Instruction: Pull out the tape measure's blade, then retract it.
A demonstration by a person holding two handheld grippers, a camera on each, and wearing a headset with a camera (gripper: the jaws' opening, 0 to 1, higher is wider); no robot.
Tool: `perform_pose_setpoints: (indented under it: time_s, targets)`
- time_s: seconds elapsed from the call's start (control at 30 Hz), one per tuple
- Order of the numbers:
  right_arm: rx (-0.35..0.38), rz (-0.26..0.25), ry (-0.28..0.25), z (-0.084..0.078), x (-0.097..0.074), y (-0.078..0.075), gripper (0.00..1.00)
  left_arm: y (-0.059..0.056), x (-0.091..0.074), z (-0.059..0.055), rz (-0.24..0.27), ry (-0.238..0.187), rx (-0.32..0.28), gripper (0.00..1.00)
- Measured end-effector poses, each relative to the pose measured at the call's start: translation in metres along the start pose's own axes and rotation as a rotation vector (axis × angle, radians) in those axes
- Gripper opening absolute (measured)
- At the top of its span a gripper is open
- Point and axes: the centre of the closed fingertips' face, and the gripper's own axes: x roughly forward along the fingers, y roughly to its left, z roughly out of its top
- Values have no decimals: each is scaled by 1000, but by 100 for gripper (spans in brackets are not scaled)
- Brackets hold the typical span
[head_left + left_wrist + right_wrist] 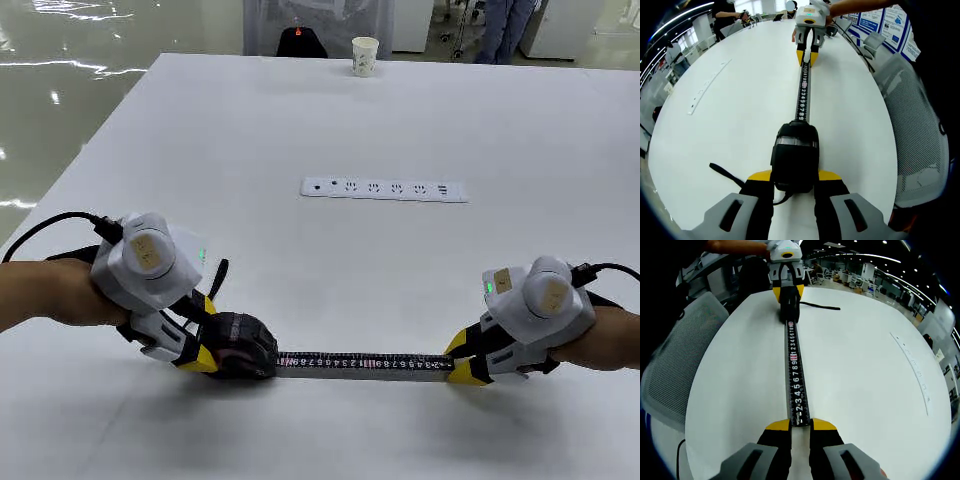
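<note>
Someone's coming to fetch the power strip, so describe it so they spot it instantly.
On the large white table, look past the tape measure stretched along the near edge, to the table's middle. The power strip lies flat there: a long white bar with a row of sockets, unlike the upright paper cup at the far edge.

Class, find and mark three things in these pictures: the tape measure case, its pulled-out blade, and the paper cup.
tape measure case [794,152]: left gripper view, on top of the black housing.
blade [796,385]: right gripper view, on the numbered face, about mid-length.
paper cup [365,56]: head view, on its side wall.
</note>
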Motion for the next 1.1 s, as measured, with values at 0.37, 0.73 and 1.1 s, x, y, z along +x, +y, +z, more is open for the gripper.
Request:
perform_pose_setpoints:
  time_s: [0.37, 0.73, 1.1]
  targets:
    - [15, -3, 8, -7, -5, 1, 9, 3, 2, -2, 6, 1, -2, 25]
    - [19, 9, 21, -7, -6, 0, 10, 0, 2, -1, 17, 12, 16, 26]
    - [13, 21, 44, -7, -6, 1, 11, -4, 0, 3, 26, 18, 16, 26]
